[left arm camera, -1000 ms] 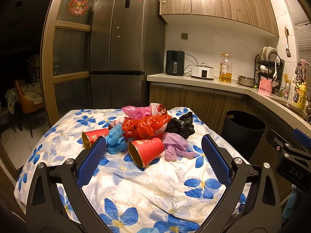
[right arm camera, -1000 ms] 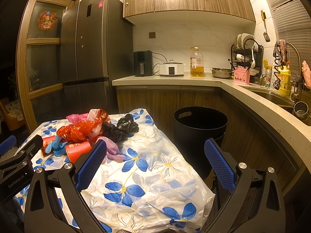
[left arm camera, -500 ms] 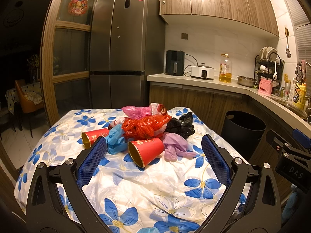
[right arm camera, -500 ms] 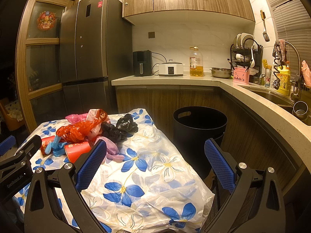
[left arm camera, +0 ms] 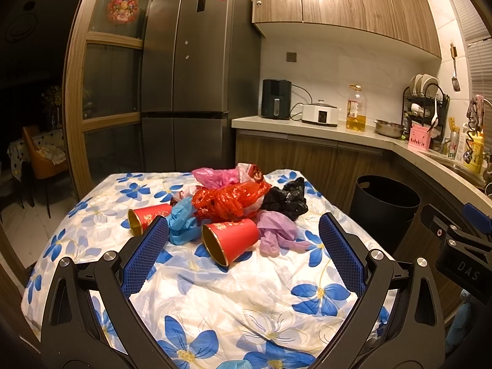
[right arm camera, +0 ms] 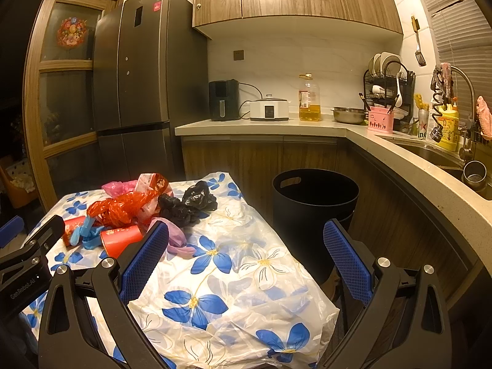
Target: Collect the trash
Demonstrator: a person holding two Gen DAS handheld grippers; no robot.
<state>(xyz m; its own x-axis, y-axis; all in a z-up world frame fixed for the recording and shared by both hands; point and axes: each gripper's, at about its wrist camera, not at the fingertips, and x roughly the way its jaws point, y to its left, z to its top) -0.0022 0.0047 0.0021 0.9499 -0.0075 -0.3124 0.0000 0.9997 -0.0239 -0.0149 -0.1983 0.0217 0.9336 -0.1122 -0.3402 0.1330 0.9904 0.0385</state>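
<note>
Red cups (left arm camera: 231,239): two are lying on the table (left arm camera: 233,301).
Crumpled bags (left arm camera: 229,201): about six are sitting piled.
Bin (right arm camera: 314,212): one.
Left hand-held gripper (left arm camera: 243,255): gaping open, empty.
Right hand-held gripper (right arm camera: 246,261): gaping open, empty.

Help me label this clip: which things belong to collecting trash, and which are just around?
Job: red cups, plastic bags, black bin, left gripper, right gripper.
Around: fridge, oil bottle, dish rack.

Fridge (left arm camera: 196,86) as landmark. Right of it: counter (right arm camera: 276,127) with air fryer (right arm camera: 224,100), cooker (right arm camera: 269,109), oil bottle (right arm camera: 309,100), steel bowl (right arm camera: 349,115), dish rack (right arm camera: 387,86). Further right: sink (right arm camera: 430,150). Left of fridge: wooden glass door (left arm camera: 104,86).
</note>
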